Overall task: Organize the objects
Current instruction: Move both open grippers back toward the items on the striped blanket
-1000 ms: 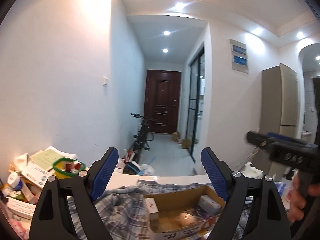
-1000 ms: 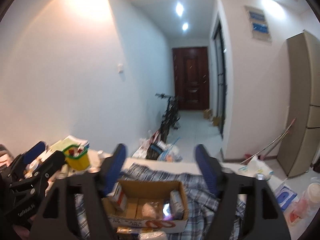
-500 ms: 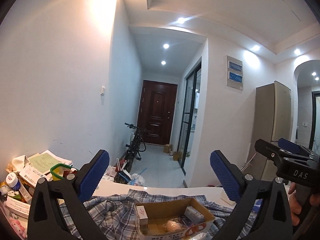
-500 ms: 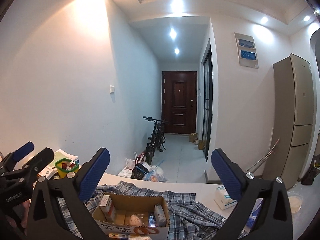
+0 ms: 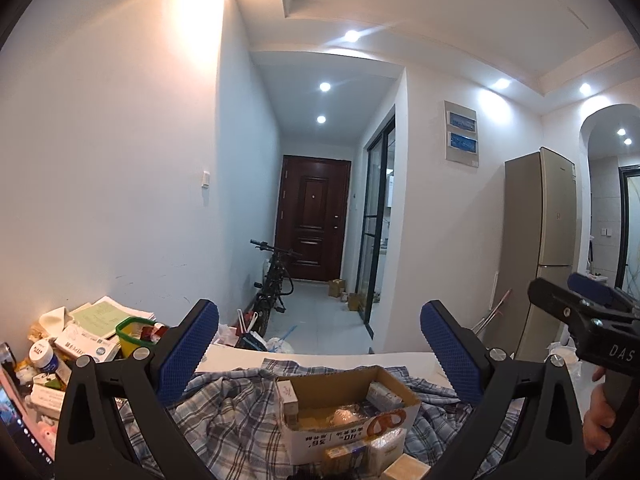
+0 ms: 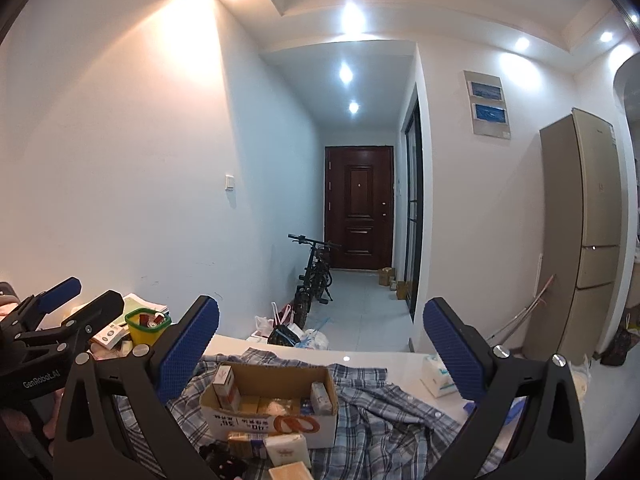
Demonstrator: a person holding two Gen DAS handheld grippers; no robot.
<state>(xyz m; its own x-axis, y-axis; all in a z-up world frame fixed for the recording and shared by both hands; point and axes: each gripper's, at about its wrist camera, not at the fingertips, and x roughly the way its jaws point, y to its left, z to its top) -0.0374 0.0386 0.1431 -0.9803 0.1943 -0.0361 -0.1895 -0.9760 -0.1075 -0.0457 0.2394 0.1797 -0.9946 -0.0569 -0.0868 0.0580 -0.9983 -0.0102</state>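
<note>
An open cardboard box (image 5: 348, 412) with several small packages inside sits on a blue plaid shirt (image 5: 236, 416) on a white table (image 5: 320, 360). More small boxes (image 5: 372, 452) lie in front of it. My left gripper (image 5: 320, 354) is open and empty, held above and before the box. My right gripper (image 6: 320, 354) is open and empty too, over the same box (image 6: 272, 404). Each gripper shows at the edge of the other's view: the right one (image 5: 580, 312) and the left one (image 6: 68, 308).
A pile of papers, boxes and a green-rimmed yellow container (image 5: 134, 338) crowds the table's left end. A tissue pack (image 6: 438, 374) lies at the right. Behind are a hallway with a bicycle (image 6: 314, 276), a dark door (image 6: 358, 208) and a fridge (image 6: 592, 240).
Both grippers have opened wider and tilted up and back, so the box and table sit lower and smaller in both views and more ceiling shows.
</note>
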